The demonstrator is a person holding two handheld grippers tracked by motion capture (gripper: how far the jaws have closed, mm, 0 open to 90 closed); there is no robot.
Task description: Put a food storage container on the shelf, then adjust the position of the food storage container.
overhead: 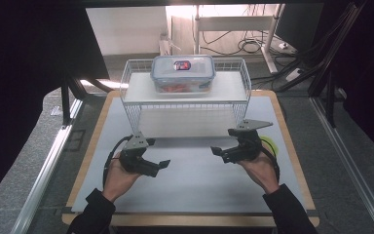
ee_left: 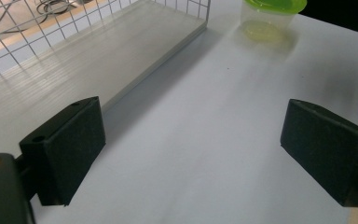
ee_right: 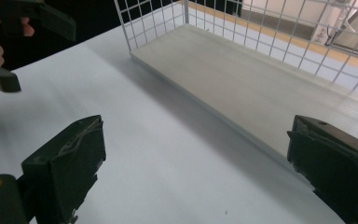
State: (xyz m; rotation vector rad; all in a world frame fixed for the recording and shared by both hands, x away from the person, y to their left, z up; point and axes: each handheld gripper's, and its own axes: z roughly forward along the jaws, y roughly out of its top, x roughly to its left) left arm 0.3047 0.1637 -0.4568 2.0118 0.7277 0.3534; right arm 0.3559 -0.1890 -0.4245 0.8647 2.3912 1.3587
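Black jaws of the left gripper (overhead: 159, 167) and right gripper (overhead: 221, 150) gape wide (nothing between them), wire rack (overhead: 185, 105) just ahead.

Black sleeves (overhead: 95, 209), black grippers with grey three-cornered plates (overhead: 136, 142), black cables (overhead: 108, 163).

Both hands hover low, jaws spread wide and empty: black left gripper (overhead: 161, 165) and black right gripper (overhead: 217, 152) point inward toward each other.
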